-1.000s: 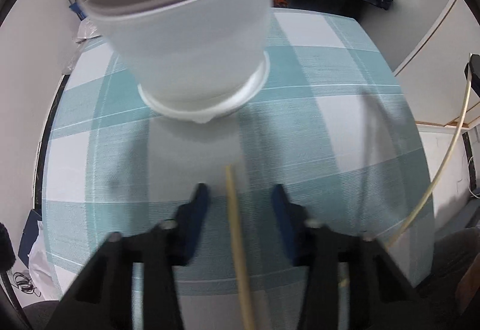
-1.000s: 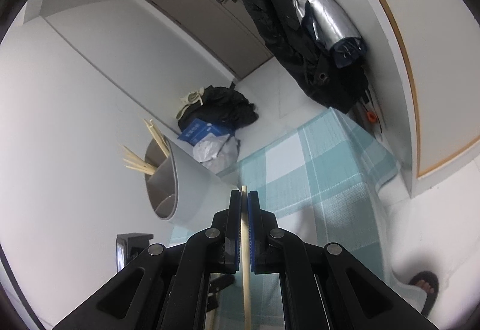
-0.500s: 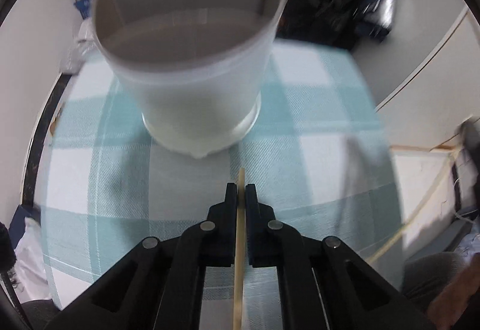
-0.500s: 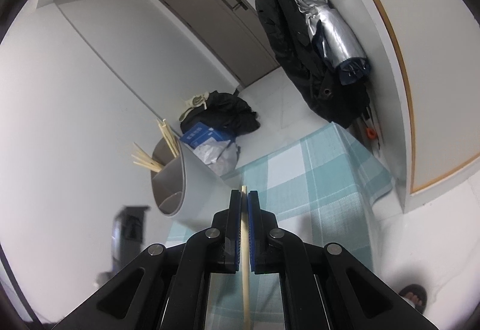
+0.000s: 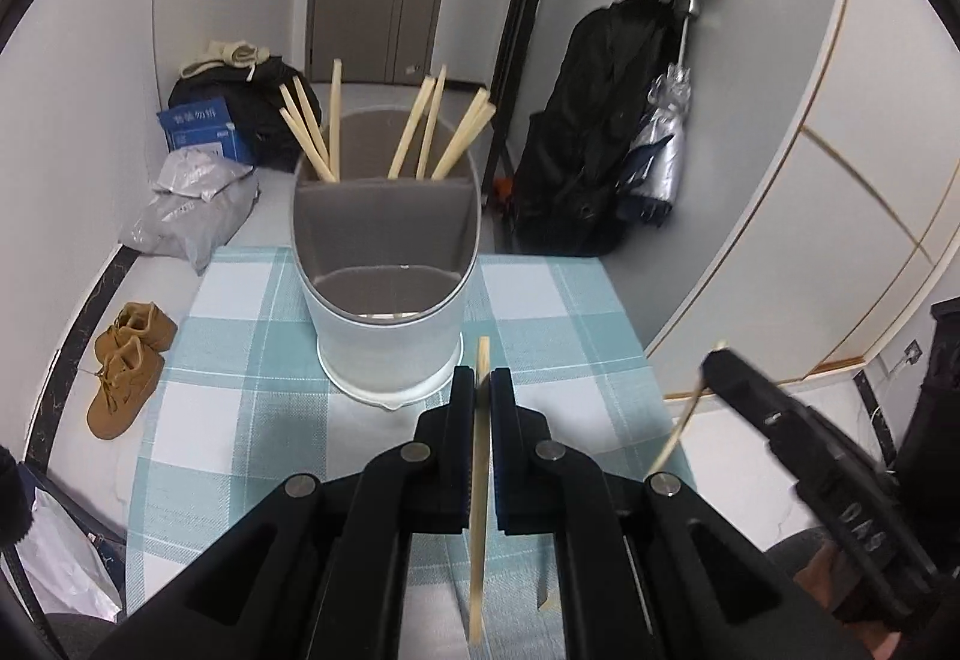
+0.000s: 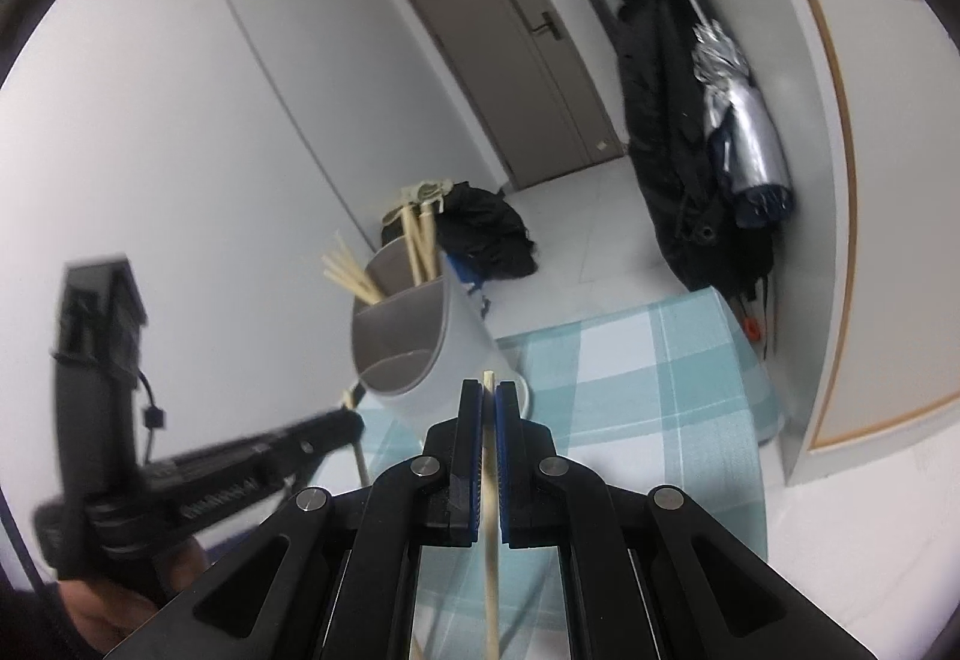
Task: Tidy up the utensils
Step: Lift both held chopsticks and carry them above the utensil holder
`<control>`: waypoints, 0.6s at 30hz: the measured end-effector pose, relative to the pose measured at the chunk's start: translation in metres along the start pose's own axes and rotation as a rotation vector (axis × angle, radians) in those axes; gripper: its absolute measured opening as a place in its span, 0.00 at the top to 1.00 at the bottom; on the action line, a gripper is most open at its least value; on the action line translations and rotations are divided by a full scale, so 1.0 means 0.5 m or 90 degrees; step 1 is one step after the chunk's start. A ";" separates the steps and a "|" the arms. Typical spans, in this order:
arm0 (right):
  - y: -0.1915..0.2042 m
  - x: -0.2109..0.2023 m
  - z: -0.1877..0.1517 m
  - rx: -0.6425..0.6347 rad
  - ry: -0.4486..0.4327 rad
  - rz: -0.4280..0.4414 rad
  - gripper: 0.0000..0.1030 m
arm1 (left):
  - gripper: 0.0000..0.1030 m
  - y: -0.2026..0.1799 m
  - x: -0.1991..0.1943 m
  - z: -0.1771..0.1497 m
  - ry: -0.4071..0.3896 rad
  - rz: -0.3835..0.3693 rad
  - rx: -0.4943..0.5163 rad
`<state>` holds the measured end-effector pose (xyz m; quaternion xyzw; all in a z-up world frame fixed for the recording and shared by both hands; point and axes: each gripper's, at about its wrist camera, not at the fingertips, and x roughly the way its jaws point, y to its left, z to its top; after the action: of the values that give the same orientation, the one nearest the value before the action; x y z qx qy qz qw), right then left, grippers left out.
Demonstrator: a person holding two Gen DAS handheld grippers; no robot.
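A white utensil holder (image 5: 390,342) with a grey divided inside stands on the checked teal cloth (image 5: 240,402); several wooden chopsticks (image 5: 414,132) lean in its far compartment. My left gripper (image 5: 482,381) is shut on one wooden chopstick (image 5: 478,486), held above the cloth just in front of the holder. My right gripper (image 6: 489,393) is shut on another chopstick (image 6: 491,486), right of the holder (image 6: 414,354). Each gripper shows in the other's view: the right gripper (image 5: 720,363) with its stick, the left gripper (image 6: 351,420) low at the left.
The cloth-covered table (image 5: 576,294) ends just behind the holder. On the floor beyond lie brown shoes (image 5: 129,360), a grey bag (image 5: 192,216), a blue box (image 5: 201,129) and dark bags (image 5: 594,144). A door (image 6: 510,60) stands at the back.
The left jaws closed on the chopstick that lay on the cloth, then rose and tilted up, so the holder's top came into view. The right gripper rolled and shifted, still gripping its stick.
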<state>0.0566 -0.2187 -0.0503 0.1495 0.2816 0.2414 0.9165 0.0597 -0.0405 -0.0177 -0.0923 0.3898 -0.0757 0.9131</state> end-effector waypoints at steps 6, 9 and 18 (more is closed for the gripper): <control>0.035 -0.011 -0.010 -0.026 0.002 -0.015 0.97 | 0.99 -0.003 -0.012 0.002 -0.006 -0.024 -0.002; 0.052 -0.013 -0.010 -0.037 0.000 -0.020 0.97 | 0.99 -0.002 -0.026 0.000 -0.011 -0.020 0.003; 0.097 -0.016 -0.002 -0.070 0.000 -0.023 0.97 | 0.99 -0.005 -0.053 -0.004 -0.010 -0.039 0.031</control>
<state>0.0327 -0.1821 -0.0274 0.0941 0.2704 0.2396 0.9277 0.0397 -0.0374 0.0000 -0.0824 0.3773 -0.1125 0.9155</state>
